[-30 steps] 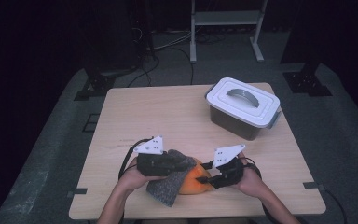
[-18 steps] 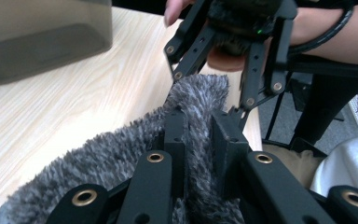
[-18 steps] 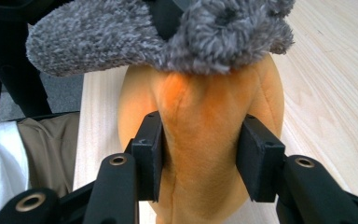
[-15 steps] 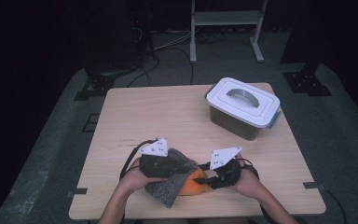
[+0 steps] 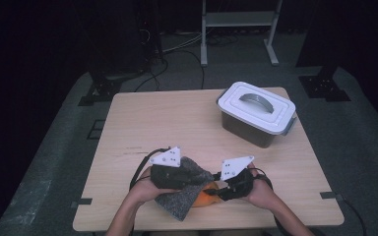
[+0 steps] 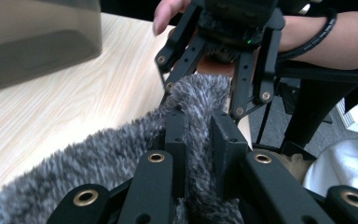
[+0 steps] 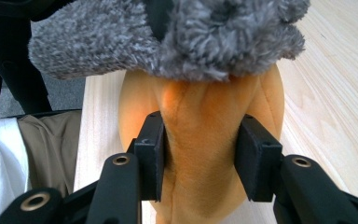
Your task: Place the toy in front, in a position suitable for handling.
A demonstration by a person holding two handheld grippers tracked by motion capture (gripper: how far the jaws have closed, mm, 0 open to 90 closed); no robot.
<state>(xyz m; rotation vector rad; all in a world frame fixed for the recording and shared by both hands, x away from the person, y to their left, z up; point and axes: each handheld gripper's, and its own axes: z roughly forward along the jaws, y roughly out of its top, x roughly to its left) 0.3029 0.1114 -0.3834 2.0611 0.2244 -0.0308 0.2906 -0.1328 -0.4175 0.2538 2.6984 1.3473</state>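
Left gripper view: the left gripper [image 6: 198, 140] pinches a fold of the grey fuzzy cloth [image 6: 121, 158]. Its partner, the right gripper [image 7: 199, 156], has just been closing and clamps the orange soft piece [image 7: 200, 140] (under the cloth) at the table's [image 5: 177, 118] near edge.

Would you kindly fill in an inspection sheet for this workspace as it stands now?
Surface: wooden table, dry, unmarked.
Job's things: grey fuzzy cloth draped over an orange soft toy at the near edge.
Clutter: lidded storage box, far right.
Grippers: left gripper shut on the cloth; right gripper clamps the toy, its jaws have just been closing.
Cables: black leads trail from the grippers.
Surroundings: dark floor, metal stand behind.
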